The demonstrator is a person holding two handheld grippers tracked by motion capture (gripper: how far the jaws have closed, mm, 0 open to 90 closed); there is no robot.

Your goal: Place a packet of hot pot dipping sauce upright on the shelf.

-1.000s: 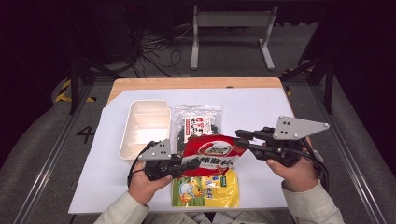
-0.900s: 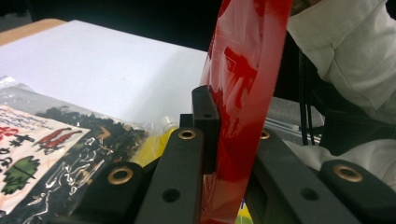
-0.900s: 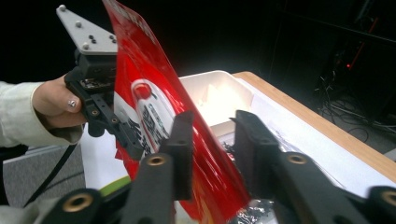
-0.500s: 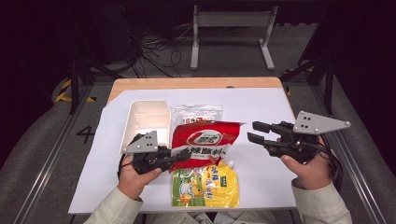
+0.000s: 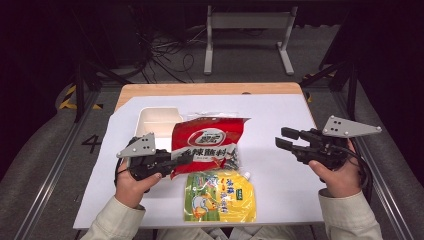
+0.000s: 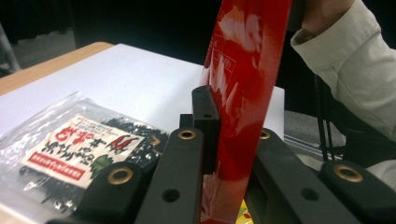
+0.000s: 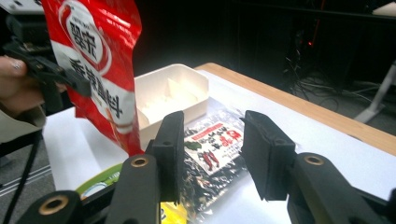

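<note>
High view, centre left: pinched shut in the left tongs (image 5: 184, 159) by its lower left edge, red pouch (image 5: 210, 142), lifted off the counter (image 5: 290, 112) and hanging above the clear bag of dark dried bits (image 5: 233, 160) and the yellow pouch (image 5: 220, 197). Runs with its long axis from the clamped edge toward the upper right of the frame. Sits just right of the white tray (image 5: 157, 117), which shows at upper left beside the holding hand, so likely a short carry up and left for that hand if the tray is the goal; far closer than the other hand.

Right of frame: right tongs (image 5: 285, 139), half wide, just been opening, nothing between them, well apart from the pouch and aimed left toward it.

Left gripper view: catches the pouch (image 6: 243, 93) edge-on and upright between both pads, proof of the grip, plus the clear bag (image 6: 70, 154) at lower left.

Right gripper view: gives instead the pouch face (image 7: 93, 65) at upper left, and the tray (image 7: 173, 93) open and divided.
</note>
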